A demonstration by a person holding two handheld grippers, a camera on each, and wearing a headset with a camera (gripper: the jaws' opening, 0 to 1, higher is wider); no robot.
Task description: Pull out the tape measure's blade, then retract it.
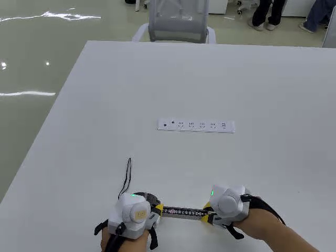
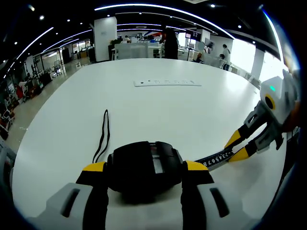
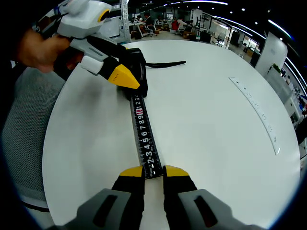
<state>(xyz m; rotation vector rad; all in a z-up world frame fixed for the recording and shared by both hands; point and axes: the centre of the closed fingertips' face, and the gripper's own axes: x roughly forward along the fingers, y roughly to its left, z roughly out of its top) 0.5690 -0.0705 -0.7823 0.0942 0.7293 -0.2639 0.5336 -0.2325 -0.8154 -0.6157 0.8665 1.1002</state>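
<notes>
A black tape measure case [image 2: 144,165] sits on the white table, clamped between the yellow-tipped fingers of my left gripper [image 2: 144,167], seen in the head view as the left gripper [image 1: 149,210]. Its black wrist strap [image 1: 126,177] trails away over the table. The dark numbered blade [image 3: 145,139] lies drawn out a short way along the table, also visible as the blade [image 1: 182,212]. My right gripper [image 3: 153,171] is shut on the blade's end, shown from above as the right gripper [image 1: 207,214].
A white power strip [image 1: 196,125] lies flat in the middle of the table. A grey mesh chair [image 1: 176,21] stands at the far edge. People stand beyond the table at the back right. The table's near edge is close to my hands.
</notes>
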